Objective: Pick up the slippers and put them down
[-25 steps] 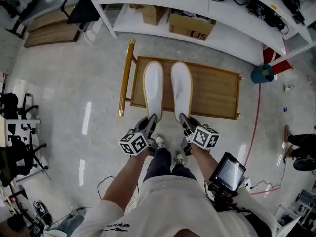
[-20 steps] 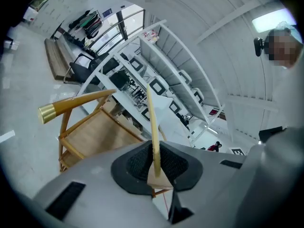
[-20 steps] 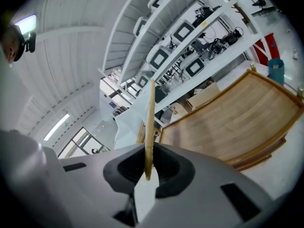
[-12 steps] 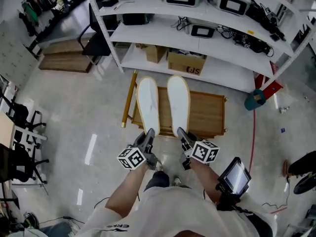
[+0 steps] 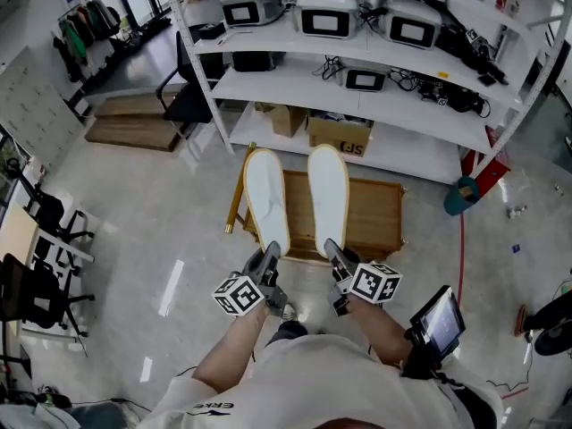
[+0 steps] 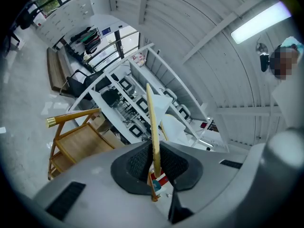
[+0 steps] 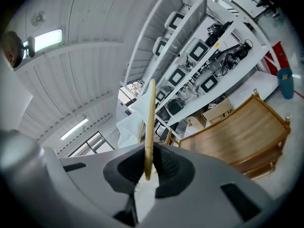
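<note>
Left gripper (image 5: pixel 272 252) was clamped on the heel edge of the left slipper (image 5: pixel 266 193). Right gripper (image 5: pixel 332 248) pinched the right slipper (image 5: pixel 328 193) the same way. Both white slippers were held out side by side, toes forward, over the low wooden table (image 5: pixel 377 214) before the shelving (image 5: pixel 429 119).

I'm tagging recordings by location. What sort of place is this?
Probably a lab or equipment workshop: tall white metal shelving holds boxy grey devices and black cables, brown cardboard boxes sit on its lowest shelf, black office chairs stand nearby.
</note>
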Available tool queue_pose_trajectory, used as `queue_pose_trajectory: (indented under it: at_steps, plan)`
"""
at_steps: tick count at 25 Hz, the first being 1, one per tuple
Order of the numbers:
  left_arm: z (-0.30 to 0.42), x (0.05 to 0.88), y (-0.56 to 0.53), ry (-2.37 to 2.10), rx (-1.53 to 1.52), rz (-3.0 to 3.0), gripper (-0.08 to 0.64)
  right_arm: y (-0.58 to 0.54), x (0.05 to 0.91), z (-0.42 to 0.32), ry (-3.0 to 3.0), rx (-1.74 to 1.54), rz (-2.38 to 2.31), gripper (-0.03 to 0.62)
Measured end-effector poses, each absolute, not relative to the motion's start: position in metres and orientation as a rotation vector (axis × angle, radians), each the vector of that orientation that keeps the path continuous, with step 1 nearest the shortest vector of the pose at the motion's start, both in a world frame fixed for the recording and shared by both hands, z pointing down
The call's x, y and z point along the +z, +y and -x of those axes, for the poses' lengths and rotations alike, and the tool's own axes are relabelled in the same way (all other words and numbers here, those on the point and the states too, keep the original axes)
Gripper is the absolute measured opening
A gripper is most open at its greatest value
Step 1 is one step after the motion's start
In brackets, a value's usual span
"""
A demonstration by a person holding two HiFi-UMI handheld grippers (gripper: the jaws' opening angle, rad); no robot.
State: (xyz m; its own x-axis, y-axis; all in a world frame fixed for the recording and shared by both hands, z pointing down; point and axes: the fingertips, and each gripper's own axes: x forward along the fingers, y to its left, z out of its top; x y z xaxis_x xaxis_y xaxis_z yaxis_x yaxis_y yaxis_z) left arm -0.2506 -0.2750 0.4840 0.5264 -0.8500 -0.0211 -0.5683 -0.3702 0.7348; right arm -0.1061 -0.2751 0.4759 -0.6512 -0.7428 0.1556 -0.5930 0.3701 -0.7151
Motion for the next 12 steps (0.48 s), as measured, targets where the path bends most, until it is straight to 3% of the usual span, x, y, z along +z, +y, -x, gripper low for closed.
queue_pose_trajectory:
  at_steps: [12]
  plan:
    - [0.252,0.474,-0.26,-1.182,-0.533,-2.1,0.034,-0.258,0.466,0.104,2.461,-1.125,1.177,0.032]
